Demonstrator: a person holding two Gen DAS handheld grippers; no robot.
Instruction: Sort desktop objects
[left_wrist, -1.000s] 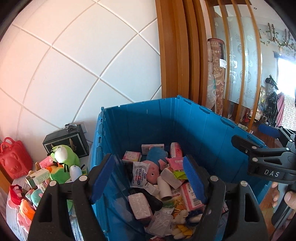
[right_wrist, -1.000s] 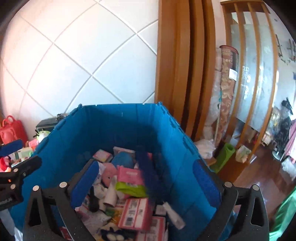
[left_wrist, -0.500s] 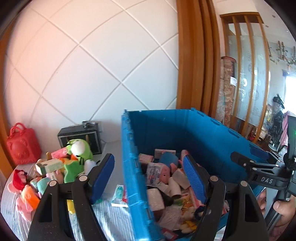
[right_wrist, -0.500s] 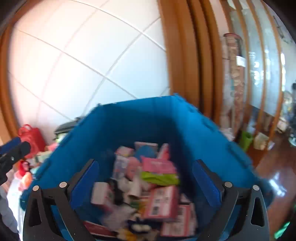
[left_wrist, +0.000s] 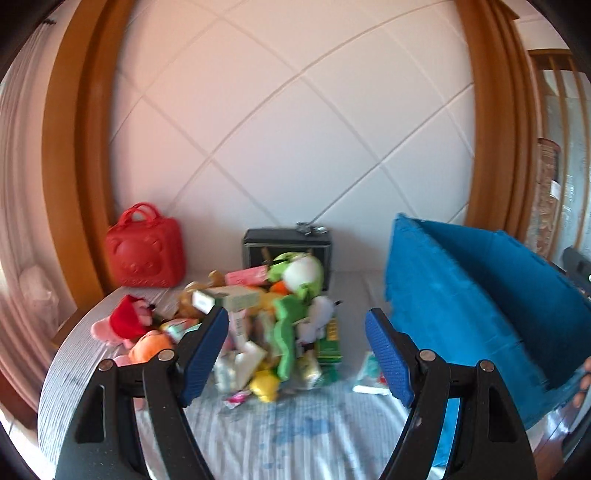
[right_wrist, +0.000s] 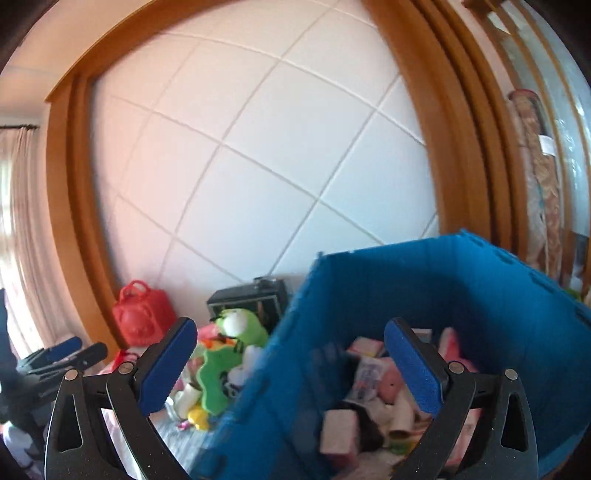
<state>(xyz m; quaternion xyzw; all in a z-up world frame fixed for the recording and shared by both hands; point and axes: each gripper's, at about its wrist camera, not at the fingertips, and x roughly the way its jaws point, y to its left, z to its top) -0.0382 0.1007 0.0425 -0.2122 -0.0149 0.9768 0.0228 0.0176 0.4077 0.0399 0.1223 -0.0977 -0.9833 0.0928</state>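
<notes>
On the left of the table, against the wall, a red bag is seen standing, and a black box a little to its right. In front of these a mixed heap of plush toys and small cartons is left unsorted; a green plush frog tops it, an orange plush lies at its left edge, and a small packet lies apart to the right. At the right, the blue crate is already loaded with cartons and packets, so the sorting is judged to be well under way but not finished: the heap on the table remains to be cleared.

The left tool is held wide open with nothing between its pads, its opening framing the heap. The right tool is likewise spread wide and empty, straddling the crate's near wall without touching it.

Compared with a second ago, the left view has been swung from the crate's interior round to the heap, which is now centred, while the crate has been pushed to the right edge. The right view has also been turned leftward, so that the heap and bag are now brought in. The left tool's opening is unchanged.
</notes>
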